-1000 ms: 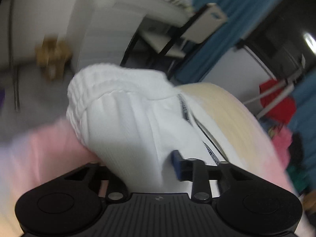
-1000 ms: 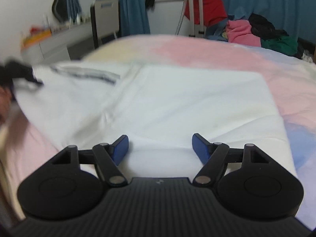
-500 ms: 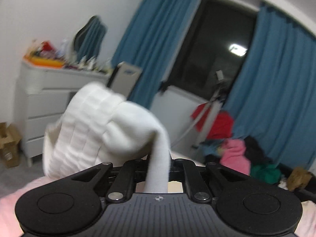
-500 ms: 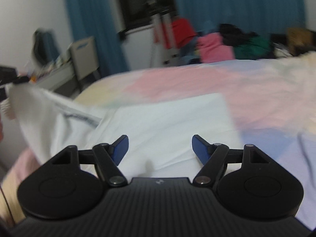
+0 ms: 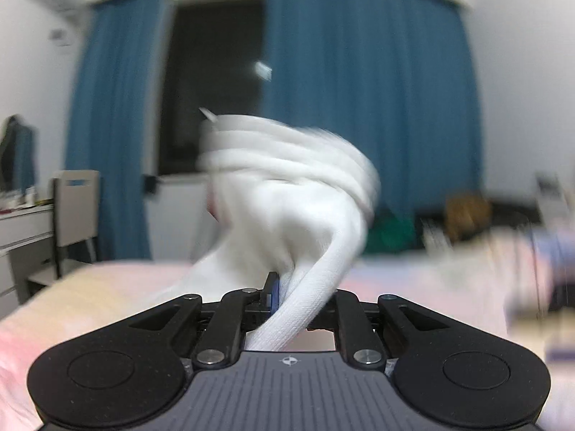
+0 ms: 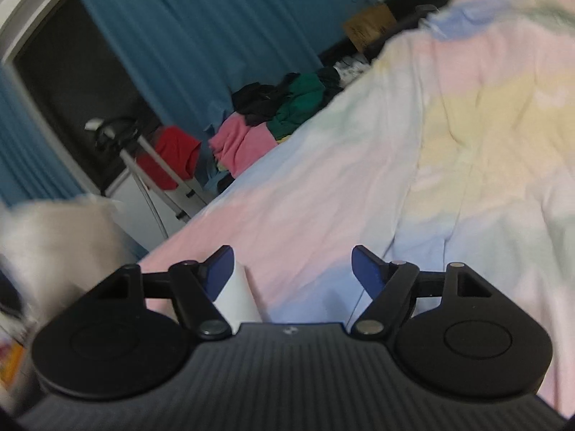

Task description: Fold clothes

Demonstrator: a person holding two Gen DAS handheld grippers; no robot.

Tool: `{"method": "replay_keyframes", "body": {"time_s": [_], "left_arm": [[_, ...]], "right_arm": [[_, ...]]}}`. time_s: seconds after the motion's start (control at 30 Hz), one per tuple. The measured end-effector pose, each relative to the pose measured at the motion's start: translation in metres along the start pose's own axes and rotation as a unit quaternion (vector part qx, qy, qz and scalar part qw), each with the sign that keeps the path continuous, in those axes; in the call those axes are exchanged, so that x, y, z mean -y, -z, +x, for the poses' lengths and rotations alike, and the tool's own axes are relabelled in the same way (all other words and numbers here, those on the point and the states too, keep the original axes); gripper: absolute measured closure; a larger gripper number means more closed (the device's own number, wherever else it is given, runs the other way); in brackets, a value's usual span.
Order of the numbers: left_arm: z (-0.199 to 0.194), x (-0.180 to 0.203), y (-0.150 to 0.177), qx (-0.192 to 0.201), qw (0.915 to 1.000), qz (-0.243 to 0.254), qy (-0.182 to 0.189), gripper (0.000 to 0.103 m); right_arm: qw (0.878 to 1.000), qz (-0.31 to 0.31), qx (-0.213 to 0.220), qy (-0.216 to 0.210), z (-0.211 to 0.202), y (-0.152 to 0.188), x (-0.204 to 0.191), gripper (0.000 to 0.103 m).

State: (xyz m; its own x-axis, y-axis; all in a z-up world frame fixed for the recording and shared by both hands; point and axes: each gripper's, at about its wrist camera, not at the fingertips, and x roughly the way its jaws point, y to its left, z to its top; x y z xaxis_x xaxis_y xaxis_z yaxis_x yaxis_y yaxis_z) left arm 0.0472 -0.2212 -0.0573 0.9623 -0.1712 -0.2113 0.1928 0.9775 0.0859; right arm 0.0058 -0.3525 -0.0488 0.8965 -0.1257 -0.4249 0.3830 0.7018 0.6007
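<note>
My left gripper (image 5: 284,292) is shut on a white garment (image 5: 287,212), pinching its ribbed elastic waistband. The cloth is lifted above the bed and bunches in front of the camera, blurred by motion. My right gripper (image 6: 291,264) stands open above the pastel bedspread (image 6: 359,194), with nothing between its blue pads (image 6: 366,267). A white strip of the garment (image 6: 237,298) shows just beside its left finger, and a blurred pale mass of the garment (image 6: 50,244) hangs at the left edge of the right wrist view.
A pile of pink, green, black and red clothes (image 6: 273,118) lies beyond the bed by the blue curtains (image 6: 201,36). A tripod (image 6: 151,165) stands near the dark window. A white dresser and a chair (image 5: 72,208) are at the left.
My left gripper has swung right with the waistband held, from the dresser side toward the window. My right gripper has tilted and moved off the white garment to over bare bedspread.
</note>
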Motion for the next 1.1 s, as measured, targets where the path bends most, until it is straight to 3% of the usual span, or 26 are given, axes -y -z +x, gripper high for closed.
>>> {"method": "replay_keyframes", "body": {"time_s": [0.1, 0.17, 0.2, 0.27, 0.3, 0.4, 0.47, 0.57, 0.7, 0.73, 0.9, 1.0, 1.1], "left_arm": [[0.028, 0.032, 0.045, -0.104, 0.9934, 0.032, 0.036, 0.082], [0.025, 0.04, 0.058, -0.08, 0.9955, 0.048, 0.02, 0.079], [0.026, 0.04, 0.055, -0.081, 0.9954, 0.044, 0.024, 0.073], [0.027, 0.037, 0.051, -0.085, 0.9952, 0.037, 0.032, 0.056], [0.027, 0.032, 0.048, -0.088, 0.9945, 0.044, 0.034, 0.041], [0.024, 0.012, 0.039, -0.096, 0.9915, 0.073, 0.05, 0.023], [0.023, -0.031, 0.034, -0.11, 0.9861, 0.107, 0.063, 0.02], [0.01, -0.065, 0.03, -0.139, 0.973, 0.172, 0.065, 0.02], [-0.017, -0.103, 0.038, -0.172, 0.9585, 0.223, 0.042, 0.018], [-0.02, -0.117, 0.04, -0.182, 0.9569, 0.223, 0.038, 0.018], [-0.019, -0.162, 0.05, -0.187, 0.9678, 0.168, 0.007, 0.014], [-0.016, -0.181, 0.054, -0.18, 0.9763, 0.12, -0.003, 0.011], [-0.017, -0.189, 0.049, -0.177, 0.9785, 0.105, -0.004, 0.011]], "right_arm": [[1.0, 0.005, -0.012, -0.01, 0.01, 0.003, -0.001, 0.028], [0.999, -0.015, -0.02, -0.027, 0.015, 0.007, -0.009, 0.028], [0.998, -0.016, -0.029, -0.044, 0.016, 0.01, -0.011, 0.028], [0.996, -0.007, -0.049, -0.075, 0.022, 0.013, -0.013, 0.028], [0.994, 0.002, -0.059, -0.09, 0.026, 0.014, -0.013, 0.028], [0.99, 0.044, -0.084, -0.1, 0.035, 0.017, -0.005, 0.028], [0.987, 0.07, -0.103, -0.106, 0.04, 0.02, 0.0, 0.028], [0.979, 0.107, -0.135, -0.112, 0.048, 0.027, 0.007, 0.028], [0.963, 0.145, -0.185, -0.129, 0.061, 0.042, 0.004, 0.028], [0.966, 0.133, -0.18, -0.126, 0.064, 0.043, 0.0, 0.028], [0.979, 0.074, -0.157, -0.109, 0.08, 0.049, -0.02, 0.028], [0.985, 0.043, -0.142, -0.09, 0.09, 0.052, -0.029, 0.041], [0.989, 0.017, -0.127, -0.074, 0.094, 0.053, -0.032, 0.051]]}}
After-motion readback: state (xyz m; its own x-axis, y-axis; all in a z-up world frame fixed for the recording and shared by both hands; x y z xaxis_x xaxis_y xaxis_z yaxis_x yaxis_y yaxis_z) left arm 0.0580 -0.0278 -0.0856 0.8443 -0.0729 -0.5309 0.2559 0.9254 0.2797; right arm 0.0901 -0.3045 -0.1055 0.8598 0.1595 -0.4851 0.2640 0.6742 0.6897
